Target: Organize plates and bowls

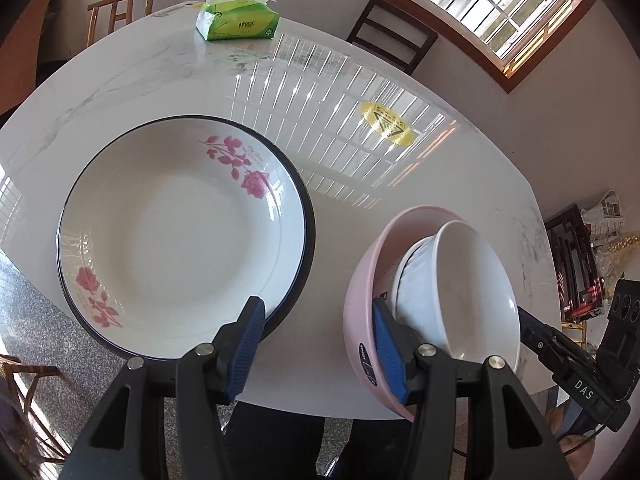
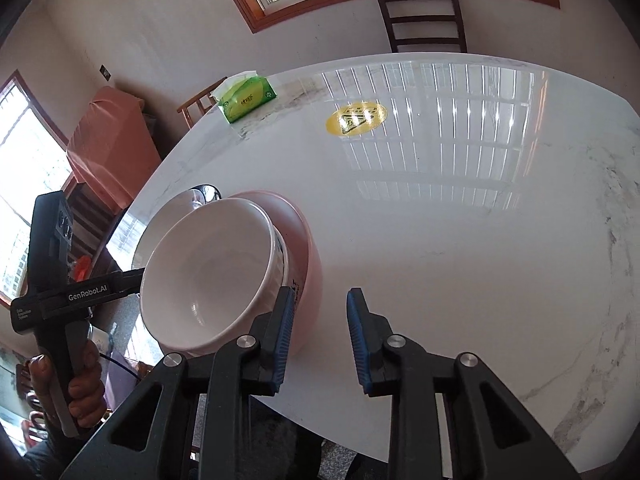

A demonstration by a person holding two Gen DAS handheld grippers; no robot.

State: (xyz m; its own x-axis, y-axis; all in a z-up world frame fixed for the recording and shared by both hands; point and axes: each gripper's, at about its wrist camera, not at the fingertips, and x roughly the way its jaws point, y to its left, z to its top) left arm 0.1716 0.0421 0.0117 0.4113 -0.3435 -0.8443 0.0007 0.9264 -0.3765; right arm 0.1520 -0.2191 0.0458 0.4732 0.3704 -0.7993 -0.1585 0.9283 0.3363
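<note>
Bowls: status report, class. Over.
Left tool open, straddling pink bowl rim. Right tool open, empty. White bowl tilted inside pink. Plate beside, apart.

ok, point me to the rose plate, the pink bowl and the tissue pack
rose plate [image 1: 168, 236]: left wrist view, bare centre of the well.
pink bowl [image 1: 358, 300]: left wrist view, outer wall on its left side.
tissue pack [image 2: 248, 98]: right wrist view, green top face.

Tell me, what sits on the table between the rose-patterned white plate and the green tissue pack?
Nothing: in the left wrist view, only bare glossy white marble tabletop separates the rose-patterned white plate from the green tissue pack.
</note>
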